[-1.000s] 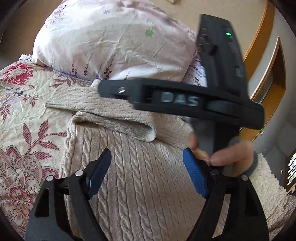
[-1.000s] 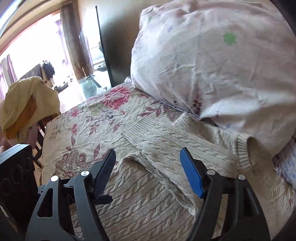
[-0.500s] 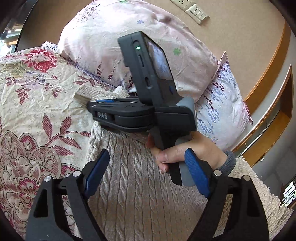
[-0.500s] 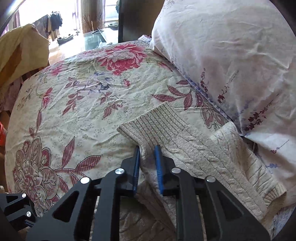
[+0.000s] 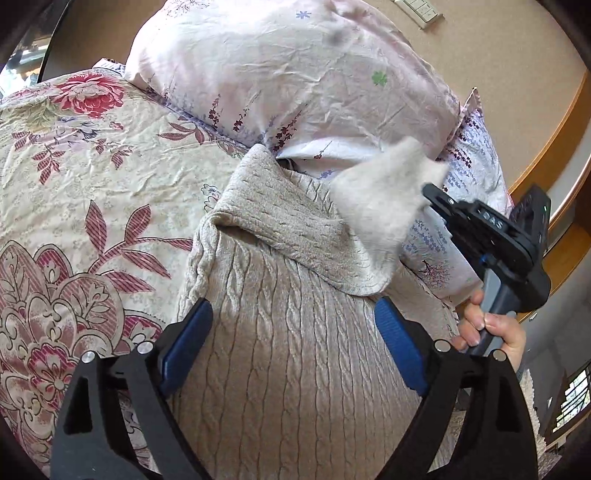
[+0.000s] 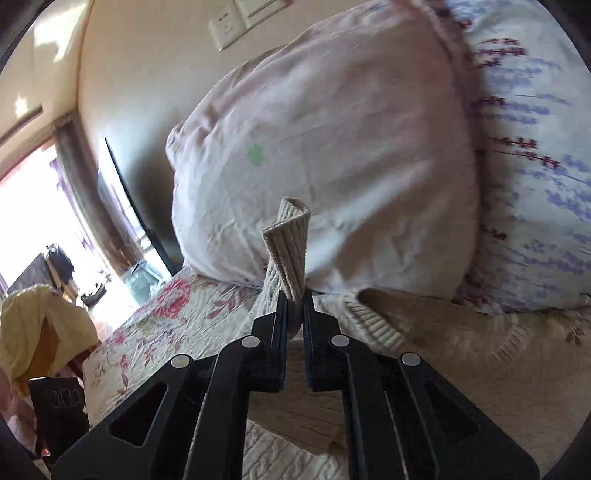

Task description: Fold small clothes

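A beige cable-knit sweater lies on the floral bedspread, its top toward the pillows. My left gripper is open and empty, hovering over the sweater's body. My right gripper is shut on the sweater's sleeve cuff, which stands up between the jaws. In the left wrist view the right gripper holds the lifted, blurred sleeve above the sweater's upper right, with the sleeve folded across the chest.
Two pillows sit at the head of the bed, right behind the sweater. A wall with a switch plate is behind them. A yellow garment hangs over furniture left of the bed.
My right gripper closed on the sleeve cuff, lifted it and carried it to the right across the sweater. My left gripper stayed open over the sweater's body.
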`<state>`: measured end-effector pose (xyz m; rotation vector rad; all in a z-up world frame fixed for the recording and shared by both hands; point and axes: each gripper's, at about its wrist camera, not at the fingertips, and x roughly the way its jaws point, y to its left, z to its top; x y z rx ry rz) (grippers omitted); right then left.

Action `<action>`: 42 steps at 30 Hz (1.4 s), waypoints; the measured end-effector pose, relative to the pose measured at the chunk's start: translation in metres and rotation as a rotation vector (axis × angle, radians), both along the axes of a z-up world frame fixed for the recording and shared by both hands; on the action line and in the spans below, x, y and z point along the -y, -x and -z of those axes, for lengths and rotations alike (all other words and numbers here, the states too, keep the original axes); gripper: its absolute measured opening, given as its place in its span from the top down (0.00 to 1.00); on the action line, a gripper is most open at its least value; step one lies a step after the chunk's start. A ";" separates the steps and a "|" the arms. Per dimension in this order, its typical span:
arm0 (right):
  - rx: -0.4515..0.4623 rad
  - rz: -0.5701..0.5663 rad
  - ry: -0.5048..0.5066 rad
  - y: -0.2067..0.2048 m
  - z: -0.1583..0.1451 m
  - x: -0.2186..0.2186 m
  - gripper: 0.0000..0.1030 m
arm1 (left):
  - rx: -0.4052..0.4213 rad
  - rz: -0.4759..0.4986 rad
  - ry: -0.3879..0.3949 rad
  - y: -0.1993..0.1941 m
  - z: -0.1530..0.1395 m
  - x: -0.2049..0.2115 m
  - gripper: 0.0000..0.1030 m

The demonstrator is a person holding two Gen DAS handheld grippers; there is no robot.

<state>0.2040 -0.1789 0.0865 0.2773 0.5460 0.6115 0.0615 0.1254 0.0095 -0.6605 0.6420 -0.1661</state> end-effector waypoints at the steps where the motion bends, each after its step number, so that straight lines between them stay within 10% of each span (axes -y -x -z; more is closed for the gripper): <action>1: -0.026 0.070 -0.026 0.002 0.007 0.027 0.92 | -0.002 0.001 -0.002 -0.001 0.000 0.000 0.13; 5: -0.211 0.249 -0.044 0.007 0.054 0.099 0.92 | -0.013 0.009 -0.008 -0.004 0.001 0.001 0.11; 14: -0.438 0.253 -0.229 0.012 0.104 0.134 0.90 | -0.023 0.021 -0.010 -0.006 0.002 0.002 0.10; 19: -0.483 0.302 -0.320 0.016 0.108 0.146 0.54 | -0.025 0.025 -0.010 -0.006 0.003 0.002 0.09; 23: -0.503 0.360 -0.332 0.010 0.112 0.155 0.56 | -0.027 0.031 -0.012 -0.007 0.004 0.003 0.07; 27: -0.500 0.358 -0.212 -0.013 0.103 0.142 0.90 | -0.026 0.033 -0.010 -0.007 0.004 0.003 0.07; 33: -0.102 0.373 -0.131 0.021 0.035 0.137 0.92 | -0.025 0.034 -0.007 -0.008 0.003 0.004 0.06; 38: -0.401 0.487 -0.058 0.015 0.102 0.158 0.92 | -0.025 0.037 -0.007 -0.009 0.004 0.004 0.06; 42: -0.393 0.495 -0.089 0.025 0.103 0.165 0.92 | -0.025 0.038 -0.006 -0.009 0.004 0.004 0.06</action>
